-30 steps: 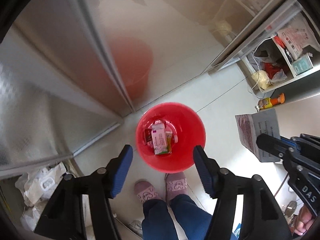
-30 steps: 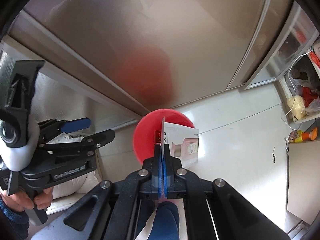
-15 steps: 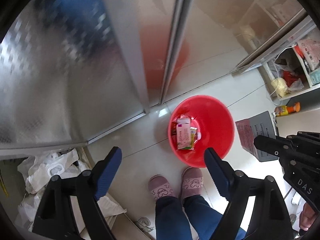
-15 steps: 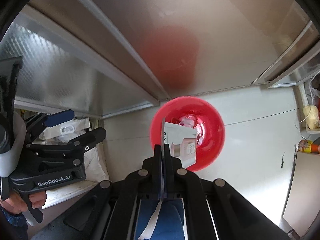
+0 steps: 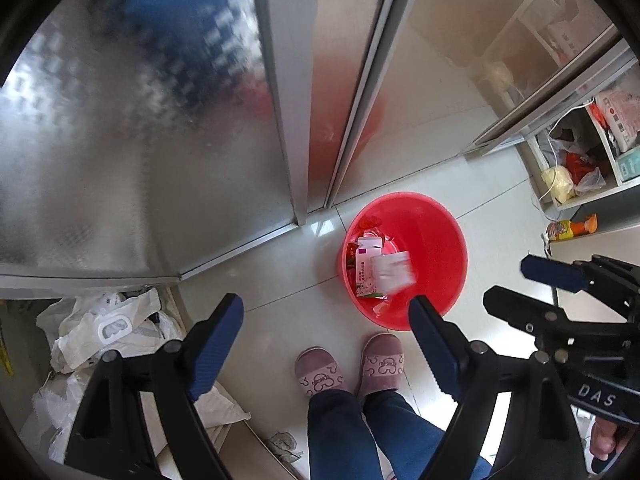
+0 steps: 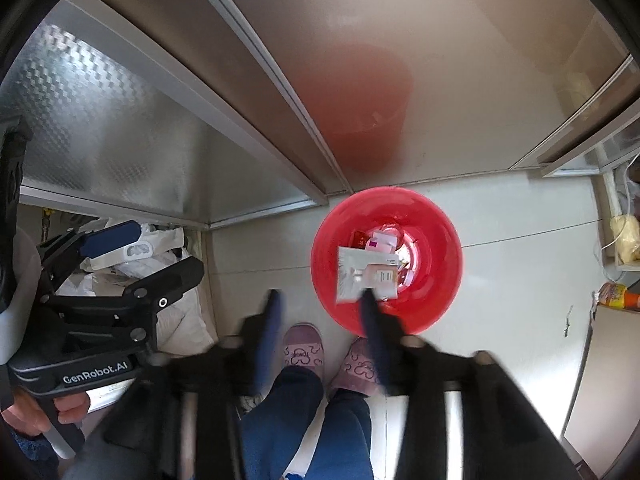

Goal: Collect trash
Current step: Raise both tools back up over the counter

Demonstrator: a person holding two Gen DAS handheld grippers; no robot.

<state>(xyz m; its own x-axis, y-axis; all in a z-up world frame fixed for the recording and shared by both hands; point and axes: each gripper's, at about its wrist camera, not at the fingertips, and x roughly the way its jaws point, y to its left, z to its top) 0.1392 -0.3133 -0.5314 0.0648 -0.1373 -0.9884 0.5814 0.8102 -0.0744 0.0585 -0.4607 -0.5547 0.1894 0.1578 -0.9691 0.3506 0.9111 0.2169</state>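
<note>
A red bucket (image 5: 436, 236) stands on the pale tiled floor by the metal cabinet; it also shows in the right wrist view (image 6: 436, 236). Wrappers and small cartons (image 5: 366, 264) lie inside it. A white flat card package (image 6: 366, 274) is loose over the bucket's mouth, also seen in the left wrist view (image 5: 394, 270). My right gripper (image 6: 322, 304) is open and empty above the bucket's near rim, its fingers blurred. My left gripper (image 5: 326, 320) is open and empty, high above the floor left of the bucket.
The person's slippered feet (image 5: 348, 364) stand just before the bucket. White plastic bags (image 5: 104, 324) lie under the cabinet at the left. Open shelves (image 5: 580, 160) with bags and an orange-capped bottle (image 5: 570, 228) are at the right.
My right gripper has opened and let go of the white card package, which now drops into the red bucket. My left gripper has swung left, staying open.
</note>
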